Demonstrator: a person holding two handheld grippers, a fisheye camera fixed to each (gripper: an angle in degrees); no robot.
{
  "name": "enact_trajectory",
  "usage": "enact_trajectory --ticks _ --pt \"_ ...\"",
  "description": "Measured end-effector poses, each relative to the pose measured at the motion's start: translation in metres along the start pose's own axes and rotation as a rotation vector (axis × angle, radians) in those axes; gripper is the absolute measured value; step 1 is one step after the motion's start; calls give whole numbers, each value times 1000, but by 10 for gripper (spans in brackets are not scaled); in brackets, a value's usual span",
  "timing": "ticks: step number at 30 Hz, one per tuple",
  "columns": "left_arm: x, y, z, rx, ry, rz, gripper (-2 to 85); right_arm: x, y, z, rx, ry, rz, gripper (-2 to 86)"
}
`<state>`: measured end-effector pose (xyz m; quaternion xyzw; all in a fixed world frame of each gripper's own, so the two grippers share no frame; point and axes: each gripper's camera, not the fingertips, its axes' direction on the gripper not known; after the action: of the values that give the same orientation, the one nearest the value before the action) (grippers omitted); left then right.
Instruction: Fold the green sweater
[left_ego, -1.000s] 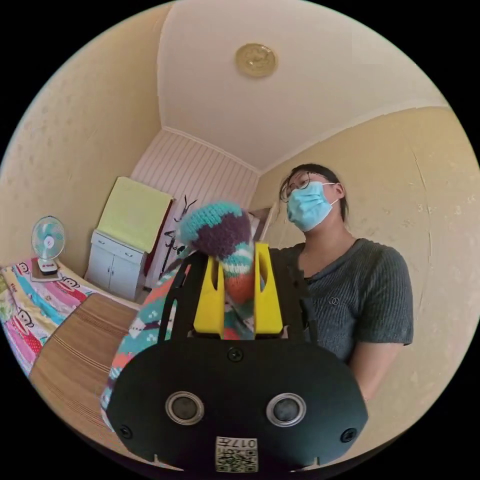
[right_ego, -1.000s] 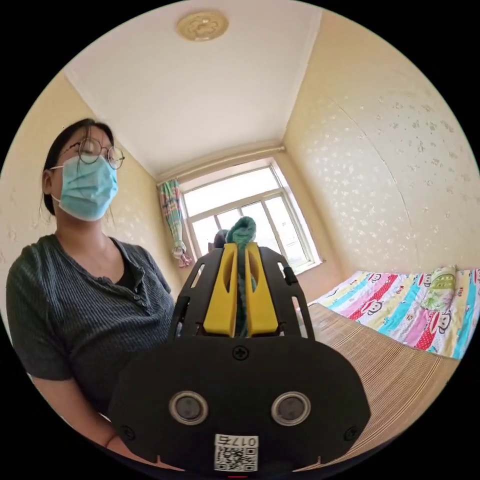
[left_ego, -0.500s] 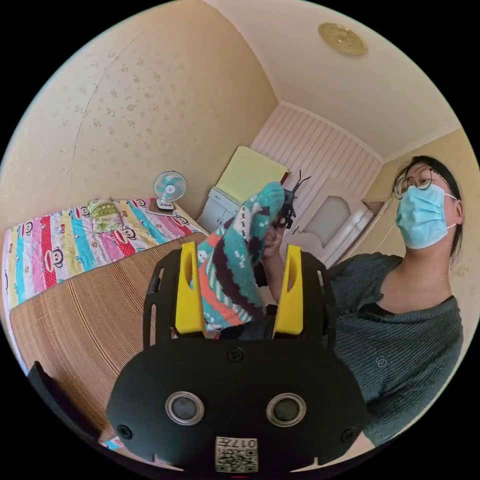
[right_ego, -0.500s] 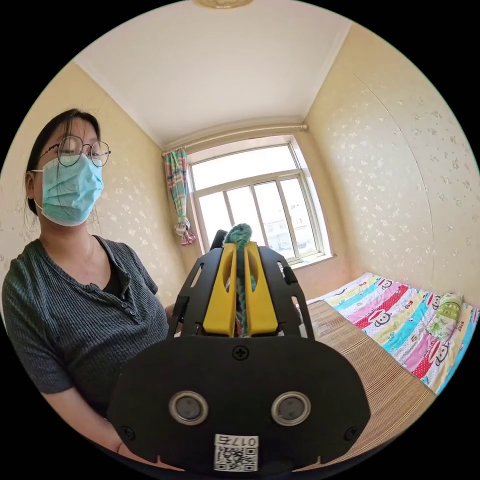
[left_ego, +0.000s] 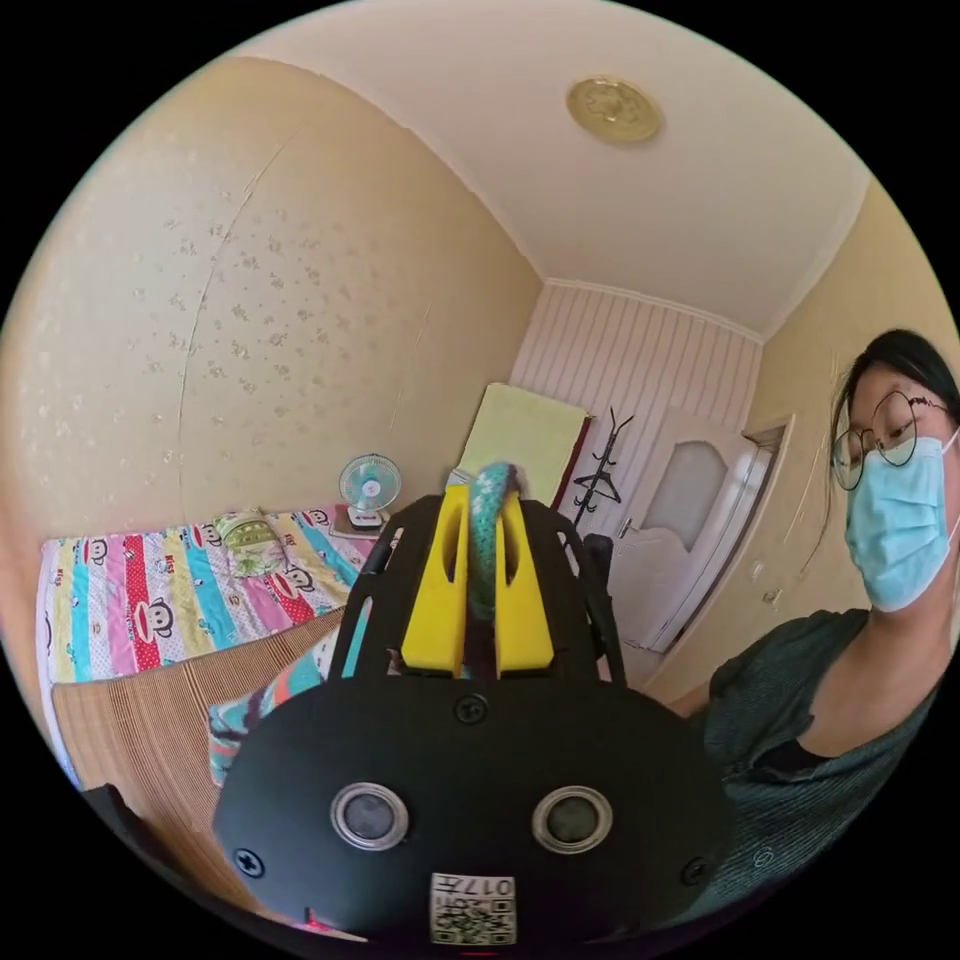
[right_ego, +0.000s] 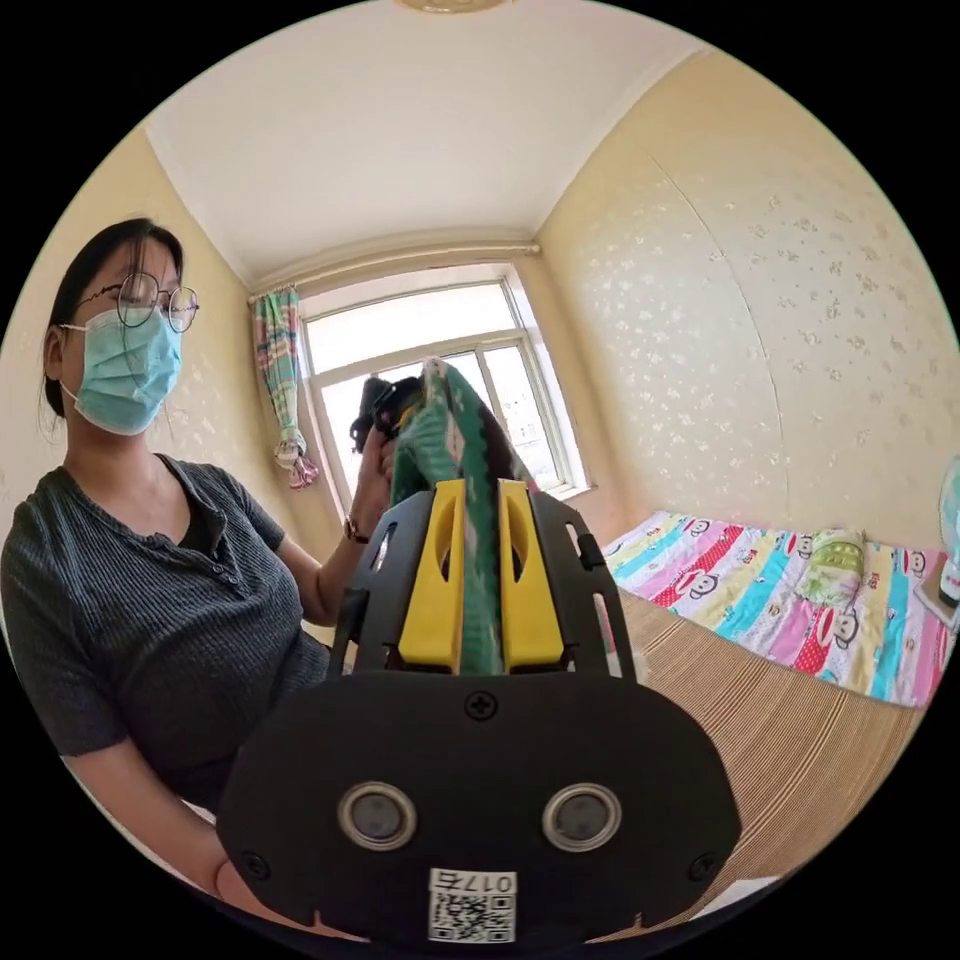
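Two yellow-jawed grippers, each on a black housing, both pinching the same garment and held up in the air.

Left gripper (left_ego: 478, 580): jaws pressed together on a narrow fold of the green patterned knit sweater (left_ego: 487, 535), which pokes out above the tips. More of its teal, orange and white knit hangs below, beside the housing, over the brown woven mat (left_ego: 130, 715).

Right gripper (right_ego: 480, 575): jaws nipped on a flat green edge of the sweater, which runs upward from the tips toward the other gripper (right_ego: 385, 405), seen against the bright window (right_ego: 430, 390). That stretch looks taut, though glare makes it hard to be sure.

Surroundings: cartoon-print striped bedsheet (right_ego: 790, 600) beyond the mat; small white desk fan (left_ego: 368, 490); a person in a grey ribbed top (right_ego: 150, 610).

Step judged in hand: spreading the sweater between two grips before laying it down. Handling note: keep both pinches firm, draw the held edge straight and level, lower onto the mat without letting the hanging part bunch underneath.
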<state>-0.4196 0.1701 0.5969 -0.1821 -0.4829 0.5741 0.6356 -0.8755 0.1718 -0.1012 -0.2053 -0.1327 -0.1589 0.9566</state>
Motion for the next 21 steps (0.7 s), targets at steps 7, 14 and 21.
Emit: enact_trajectory --ticks 7,14,21 --pt "11 -56 -90 207 -52 -13 37 4 121 42 -131 -52 285 160" --pt "19 -115 -158 271 -62 15 39 4 133 164 -396 196 208 99" --pt "-58 -150 -257 220 13 3 41 76 79 71 10 519 340 35"
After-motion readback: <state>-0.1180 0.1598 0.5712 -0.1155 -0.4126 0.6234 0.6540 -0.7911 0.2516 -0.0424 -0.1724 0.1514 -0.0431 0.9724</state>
